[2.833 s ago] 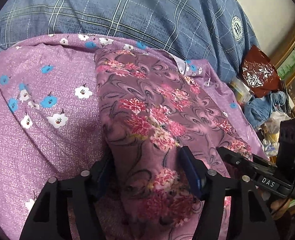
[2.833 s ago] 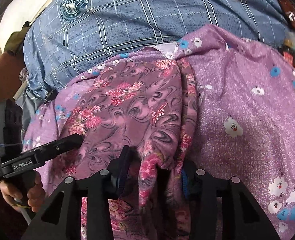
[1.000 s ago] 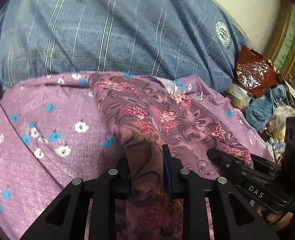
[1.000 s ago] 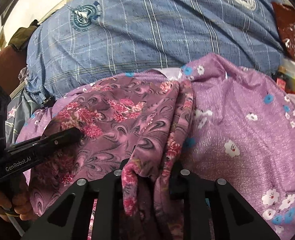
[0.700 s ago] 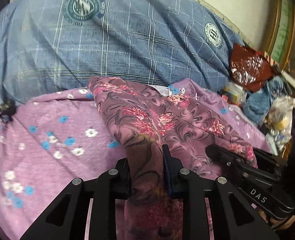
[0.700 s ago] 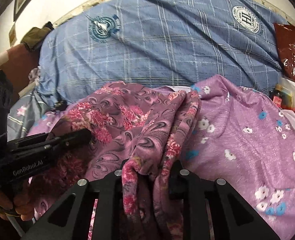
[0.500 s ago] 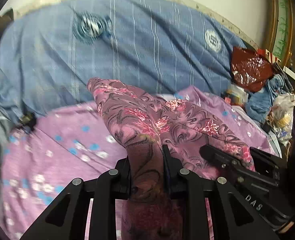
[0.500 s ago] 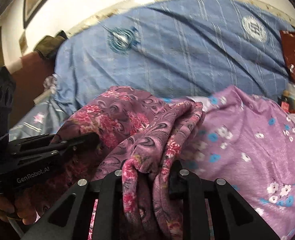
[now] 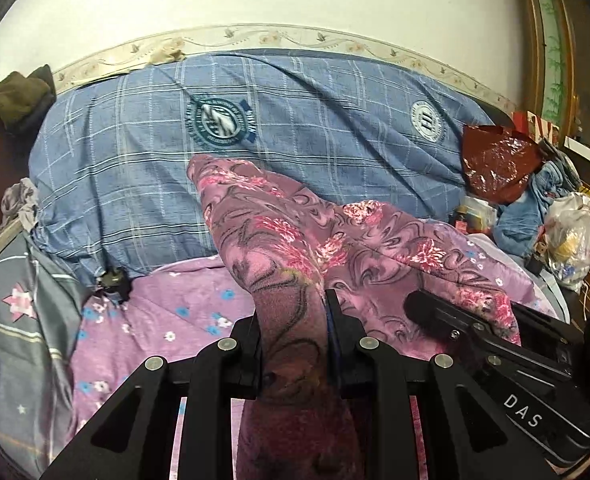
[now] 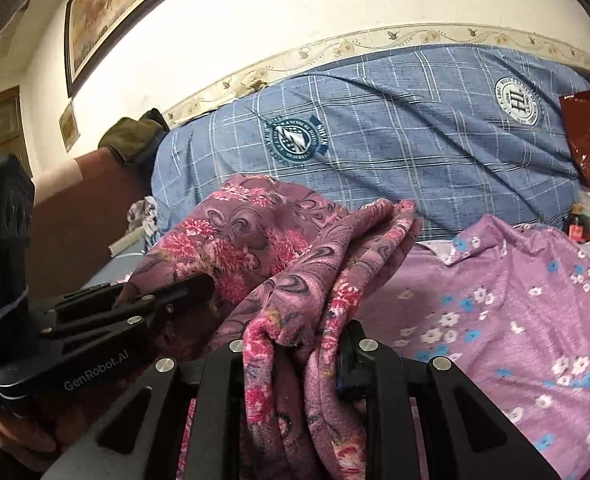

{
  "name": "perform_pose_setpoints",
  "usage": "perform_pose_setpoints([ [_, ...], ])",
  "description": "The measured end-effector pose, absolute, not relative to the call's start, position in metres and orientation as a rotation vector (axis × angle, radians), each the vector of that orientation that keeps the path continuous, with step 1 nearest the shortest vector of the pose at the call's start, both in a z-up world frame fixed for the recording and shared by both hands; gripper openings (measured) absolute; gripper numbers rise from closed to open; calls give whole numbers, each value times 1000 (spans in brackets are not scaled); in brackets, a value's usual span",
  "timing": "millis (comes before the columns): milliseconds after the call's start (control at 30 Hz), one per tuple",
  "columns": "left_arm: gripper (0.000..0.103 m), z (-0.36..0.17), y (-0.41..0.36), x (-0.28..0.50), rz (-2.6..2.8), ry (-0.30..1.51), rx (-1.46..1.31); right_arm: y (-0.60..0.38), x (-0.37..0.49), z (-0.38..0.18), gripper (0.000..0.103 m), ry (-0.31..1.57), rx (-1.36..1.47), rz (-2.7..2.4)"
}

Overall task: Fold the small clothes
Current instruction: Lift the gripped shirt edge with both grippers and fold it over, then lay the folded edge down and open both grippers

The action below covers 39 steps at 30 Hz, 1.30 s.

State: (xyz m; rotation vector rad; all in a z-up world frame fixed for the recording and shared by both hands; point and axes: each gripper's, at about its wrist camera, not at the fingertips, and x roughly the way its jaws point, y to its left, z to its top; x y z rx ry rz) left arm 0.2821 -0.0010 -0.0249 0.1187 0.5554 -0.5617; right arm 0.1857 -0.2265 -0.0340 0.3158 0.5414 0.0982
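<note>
A mauve garment with pink flowers and dark swirls [image 9: 279, 232] is held up off the bed by both grippers. My left gripper [image 9: 293, 320] is shut on one bunched edge of it. My right gripper [image 10: 295, 344] is shut on the other bunched edge [image 10: 327, 272]. The cloth hangs between them, and its far end rises in front of the blue bedding. In the left wrist view the right gripper [image 9: 495, 344] shows at the lower right. In the right wrist view the left gripper [image 10: 95, 320] shows at the lower left.
A purple sheet with white and blue flowers [image 9: 167, 320] [image 10: 515, 300] covers the bed below. A blue plaid quilt [image 9: 295, 128] [image 10: 415, 140] is heaped behind. A red foil bag [image 9: 495, 160] and clutter [image 9: 567, 236] lie at the right. A grey striped cloth [image 9: 11, 340] lies at the left.
Both grippers closed on the garment's edges, then lifted it off the purple sheet. The views have tilted up, so the wall and whole quilt now show.
</note>
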Motion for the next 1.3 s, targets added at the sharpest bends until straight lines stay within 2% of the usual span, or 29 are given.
perform_pose_setpoints([
  [133,22,-34,11,298,-532,575,111,-217,194,-45,19,545,353,105],
  [267,22,-55,11,314,-512,610,135,-214,213,-79,19,589,413,91],
  [633,22,-164,-5,357,-441,856,134,-213,238,-185,19,840,456,33],
  [767,29,-184,0,381,-426,904,102,-213,237,-197,20,877,418,15],
  [900,35,-188,-3,385,-397,911,106,-209,233,-199,23,879,375,6],
  [1000,37,-187,-1,385,-373,915,114,-213,234,-199,35,907,362,-9],
  [1033,37,-187,1,384,-363,914,114,-215,234,-198,44,916,363,-8],
  [1067,37,-182,2,378,-350,912,114,-217,233,-195,46,924,364,-9],
  [1233,41,-159,5,348,-322,861,160,-222,209,-170,46,905,302,-30],
  [1300,50,-149,8,334,-331,824,165,-223,199,-158,46,870,279,-30],
])
